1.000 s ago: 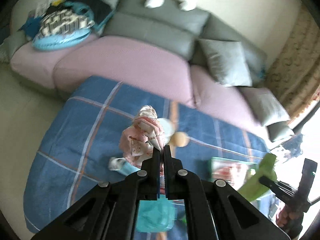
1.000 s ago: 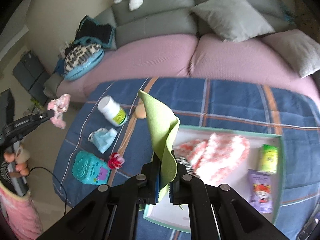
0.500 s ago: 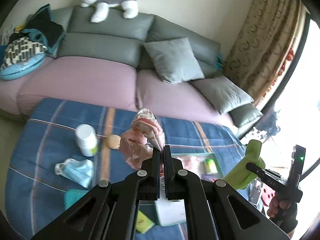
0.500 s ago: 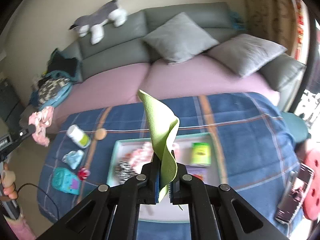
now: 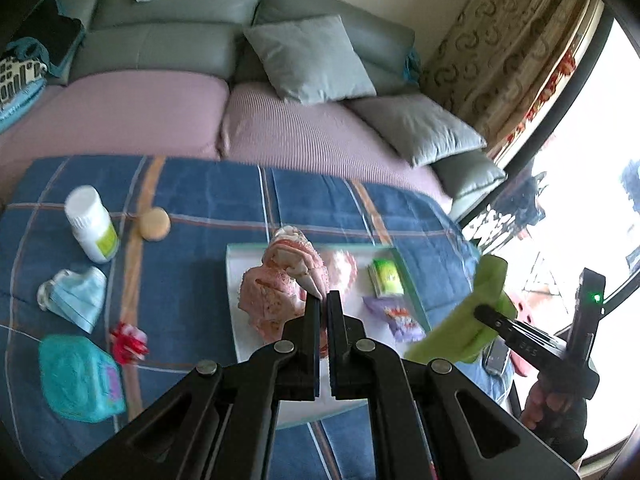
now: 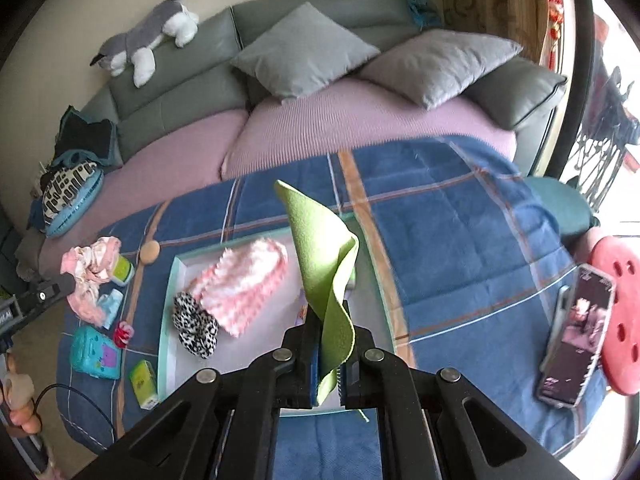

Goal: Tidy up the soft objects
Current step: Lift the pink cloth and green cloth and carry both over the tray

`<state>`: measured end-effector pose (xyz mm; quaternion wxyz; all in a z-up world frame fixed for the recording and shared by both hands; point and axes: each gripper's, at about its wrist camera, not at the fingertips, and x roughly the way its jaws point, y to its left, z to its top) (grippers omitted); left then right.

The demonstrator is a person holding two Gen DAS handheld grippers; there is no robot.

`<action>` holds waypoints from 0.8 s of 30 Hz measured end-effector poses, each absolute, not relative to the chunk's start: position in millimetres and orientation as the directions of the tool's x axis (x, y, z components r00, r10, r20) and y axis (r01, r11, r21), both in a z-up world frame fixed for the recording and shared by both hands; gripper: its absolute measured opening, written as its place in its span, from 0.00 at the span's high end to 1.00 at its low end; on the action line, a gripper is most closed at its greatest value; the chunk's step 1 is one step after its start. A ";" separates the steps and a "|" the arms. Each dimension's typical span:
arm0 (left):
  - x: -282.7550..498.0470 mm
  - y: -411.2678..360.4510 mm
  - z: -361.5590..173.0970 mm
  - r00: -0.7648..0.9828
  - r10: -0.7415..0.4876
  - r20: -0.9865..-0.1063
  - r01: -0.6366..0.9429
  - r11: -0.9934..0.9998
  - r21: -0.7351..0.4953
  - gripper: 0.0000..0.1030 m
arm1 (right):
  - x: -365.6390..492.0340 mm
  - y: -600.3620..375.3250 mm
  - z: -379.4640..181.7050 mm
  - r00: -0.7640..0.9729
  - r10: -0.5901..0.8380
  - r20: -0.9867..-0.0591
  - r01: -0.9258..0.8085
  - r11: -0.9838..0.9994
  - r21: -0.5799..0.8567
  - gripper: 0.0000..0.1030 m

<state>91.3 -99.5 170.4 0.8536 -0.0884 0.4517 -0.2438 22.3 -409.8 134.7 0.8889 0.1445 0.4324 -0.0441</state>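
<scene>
The left gripper (image 5: 323, 300) has its fingers squeezed shut on a bunched-up pink cloth (image 5: 280, 284). The cloth hangs in the air over the left end of a shallow tray (image 6: 166, 336) with a pale green rim. The right gripper (image 6: 329, 344) has its fingers pinched tight on a green cloth (image 6: 324, 248), which stands up in a curl over the right part of the same tray.

The tray sits on a blue checked blanket (image 6: 460, 220) in front of a sofa with pink seats (image 6: 340, 120). Inside the tray lie a fluffy pink and white thing (image 6: 240, 280), maybe a sock or small towel, and a black and white spotted scrunchie (image 6: 196, 328) touching its end. A small green packet (image 5: 386, 278) and a purple packet (image 5: 394, 316) are in the tray too.

On the blanket left of the tray are a white bottle (image 5: 92, 224), a round tan puff (image 5: 153, 223), a blue face mask (image 5: 74, 298), a red bow (image 5: 128, 342) and a teal pack of wipes (image 5: 78, 378). A phone (image 6: 576, 332) lies near the right edge of the blanket beside a red stool (image 6: 618, 312). A toy husky (image 6: 148, 38) lies on the sofa back above grey cushions (image 6: 304, 50).
</scene>
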 end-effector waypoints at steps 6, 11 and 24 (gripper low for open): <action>91.0 -120.8 135.7 0.404 -0.484 -0.776 0.342 0.867 -0.363 0.97 | 37.9 -400.2 89.1 0.540 0.081 -0.838 0.199 0.955 0.221 0.94; 93.4 -129.8 107.6 0.351 -0.468 -0.811 0.330 0.872 -0.361 0.97 | 42.7 -393.1 66.4 0.504 0.113 -0.857 0.184 0.955 0.234 0.94; 98.5 -132.6 57.1 0.264 -0.424 -0.866 0.288 0.892 -0.349 0.97 | 54.7 -376.0 25.6 0.423 0.146 -0.894 0.158 0.960 0.231 0.94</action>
